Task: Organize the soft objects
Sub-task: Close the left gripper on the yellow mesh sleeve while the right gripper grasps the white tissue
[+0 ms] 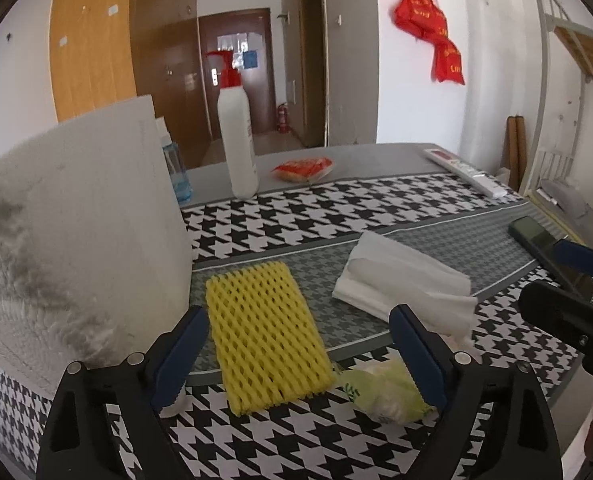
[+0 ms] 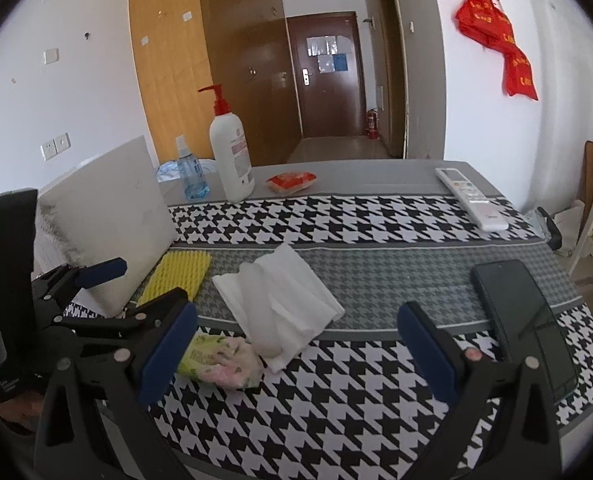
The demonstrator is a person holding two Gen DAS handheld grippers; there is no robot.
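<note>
Three soft things lie close together on the houndstooth table cloth (image 2: 336, 216): a yellow foam net sleeve (image 1: 266, 332), a folded white tissue (image 2: 280, 300) and a small green wipes packet (image 2: 220, 360). The sleeve lies flat just beside a white box (image 1: 96, 220) that stands at the left; the packet sits at the near edge of the tissue, apparently touching it, and in the left wrist view it lies just beside the sleeve's near corner.

Both tools hang above the near edge of the cloth, holding nothing. The left gripper (image 1: 298, 352) is spread wide with the sleeve's near end between its blue pads, so the sleeve looks like the piece in hand. The right gripper (image 2: 296, 348) is also wide, with the tissue's near corner and the packet between its fingers.

To do this well, I would lower the left tool until the pads straddle the sleeve's short near edge, then close gently, since the mesh will likely squash and could slip. Keeping the left finger off the box avoids nudging it. The right tool should wait clear of the packet.

Further out stand a white pump bottle (image 2: 230, 152), a blue spray bottle (image 2: 190, 176), a red snack packet (image 2: 292, 181), a remote control (image 2: 470, 196) and a dark phone (image 2: 524, 312).
</note>
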